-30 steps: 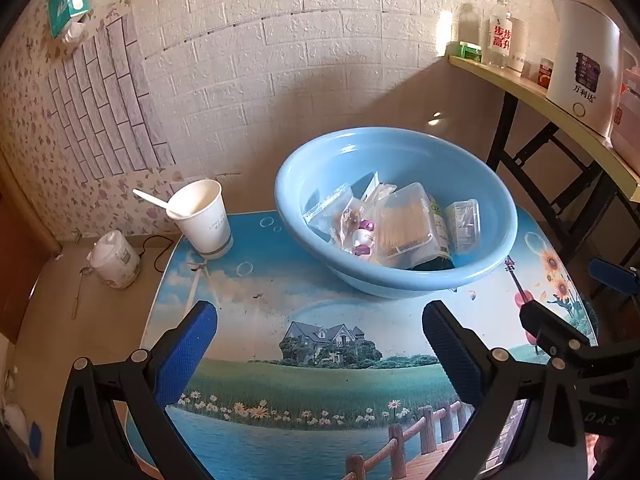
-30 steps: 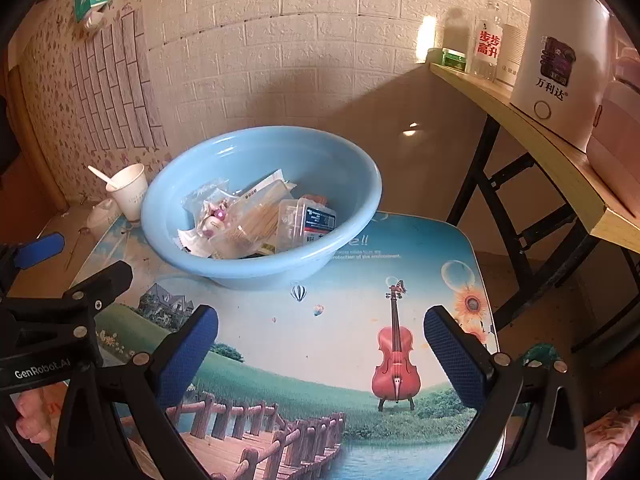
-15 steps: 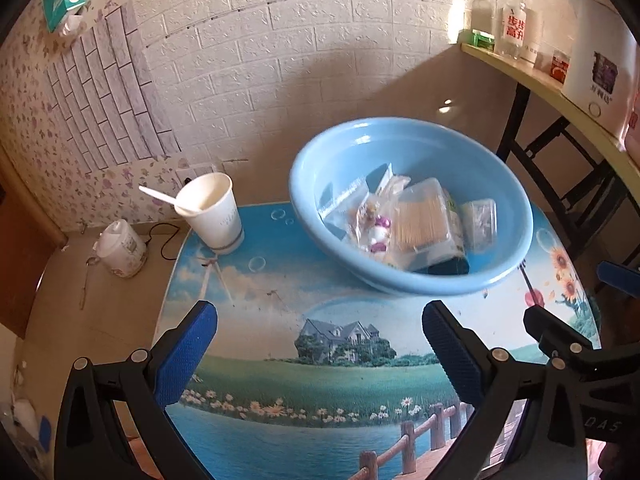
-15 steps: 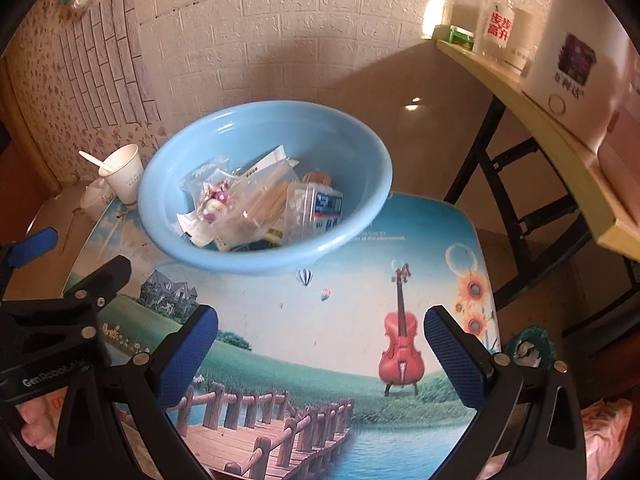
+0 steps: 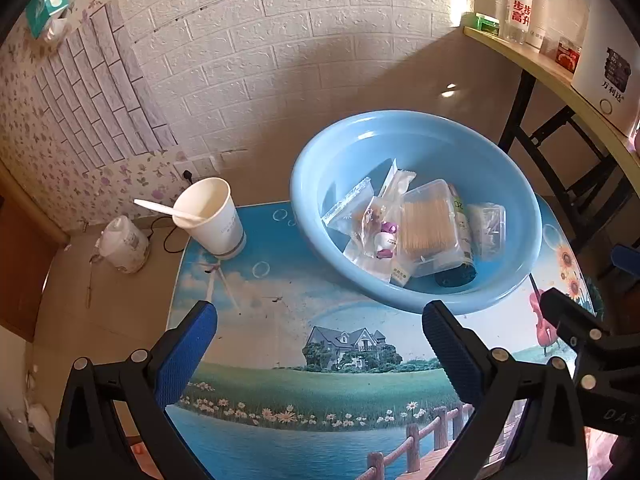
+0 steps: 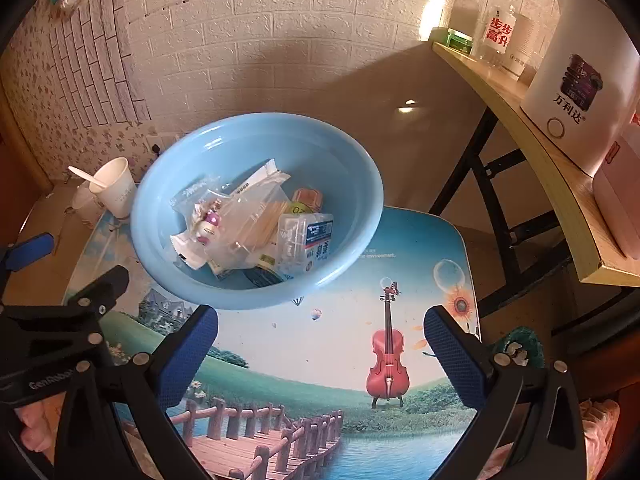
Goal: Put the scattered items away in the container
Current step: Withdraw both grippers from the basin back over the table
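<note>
**Desk:** Left wrist view first. What have you got?

**Me:** My left gripper [image 5: 320, 338] is spread wide, both blue pads showing, nothing between them. It hangs over the picture table [image 5: 280, 384]. The basin [image 5: 516, 184] sits at about one o'clock from the gripper, on the table's far right part. Everything is in it: a clear box of toothpicks [image 5: 428, 224] in the middle, a bagged toy [image 5: 380, 232] just to its nine o'clock, a small clear box [image 5: 490, 228] at its three o'clock, and flat packets [image 5: 352, 204] leaning against the far-left wall.

**Desk:** Anything loose on the table?

**Me:** Only a paper cup [image 5: 218, 220] with a white spoon [image 5: 160, 208] in it, at eleven o'clock, well apart from the basin. On the floor beyond it stands a white jug [image 5: 124, 244]. The other gripper's black frame pokes in at four o'clock.

**Desk:** Right wrist view?

**Me:** My right gripper [image 6: 320, 338] is also wide apart and empty, over the violin picture [image 6: 387, 356]. The basin [image 6: 352, 184] lies at eleven o'clock. I see the same heap: toothpicks [image 6: 260, 216], toy [image 6: 208, 228], a box with a blue label [image 6: 316, 236], and something orange [image 6: 306, 196] behind them that I cannot make out. The cup [image 6: 118, 192] stands just beside the basin's rim at nine o'clock; whether they touch I cannot tell. A shelf [image 6: 532, 140] runs off at two o'clock, with a white kettle [image 6: 580, 92] and a bottle [image 6: 498, 32] on it. The left gripper [image 6: 72, 312] shows at the left edge, a hand [image 6: 36, 424] beneath it.
</note>
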Action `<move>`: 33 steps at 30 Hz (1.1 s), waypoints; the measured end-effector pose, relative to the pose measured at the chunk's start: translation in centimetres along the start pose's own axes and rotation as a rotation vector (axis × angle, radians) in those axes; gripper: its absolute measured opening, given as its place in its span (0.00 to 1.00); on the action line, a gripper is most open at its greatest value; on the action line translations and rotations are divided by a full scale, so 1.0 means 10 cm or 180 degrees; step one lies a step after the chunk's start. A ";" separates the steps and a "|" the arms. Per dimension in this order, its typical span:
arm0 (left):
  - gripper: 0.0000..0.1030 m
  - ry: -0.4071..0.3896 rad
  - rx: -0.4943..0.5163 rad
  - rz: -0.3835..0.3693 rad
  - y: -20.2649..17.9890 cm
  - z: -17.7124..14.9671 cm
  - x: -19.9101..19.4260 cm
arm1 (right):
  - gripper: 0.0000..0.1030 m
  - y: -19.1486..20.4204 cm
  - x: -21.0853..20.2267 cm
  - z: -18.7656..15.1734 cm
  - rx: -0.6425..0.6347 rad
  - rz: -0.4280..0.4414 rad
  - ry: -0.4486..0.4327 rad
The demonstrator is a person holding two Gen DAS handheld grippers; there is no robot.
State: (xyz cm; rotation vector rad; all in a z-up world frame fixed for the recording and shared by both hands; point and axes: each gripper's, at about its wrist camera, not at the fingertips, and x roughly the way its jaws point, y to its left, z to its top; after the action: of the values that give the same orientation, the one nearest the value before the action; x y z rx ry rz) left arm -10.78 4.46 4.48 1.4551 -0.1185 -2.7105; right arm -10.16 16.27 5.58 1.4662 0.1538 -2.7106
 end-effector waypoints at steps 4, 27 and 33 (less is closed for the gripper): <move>1.00 0.0028 -0.0106 -0.0055 0.05 0.03 0.02 | 1.00 0.00 -0.03 0.06 0.0003 -0.0034 -0.0048; 1.00 0.0070 -0.0162 -0.0098 0.12 0.06 0.00 | 1.00 -0.01 0.07 0.05 0.0034 -0.0035 0.0025; 1.00 0.0060 -0.0149 -0.0109 0.11 0.07 -0.02 | 1.00 -0.01 0.08 0.05 0.0043 -0.0018 0.0023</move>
State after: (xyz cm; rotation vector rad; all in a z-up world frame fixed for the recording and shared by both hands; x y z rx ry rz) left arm -11.23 3.42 5.15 1.4831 -0.0290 -2.7061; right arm -11.04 16.34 5.24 1.4813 0.1403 -2.7164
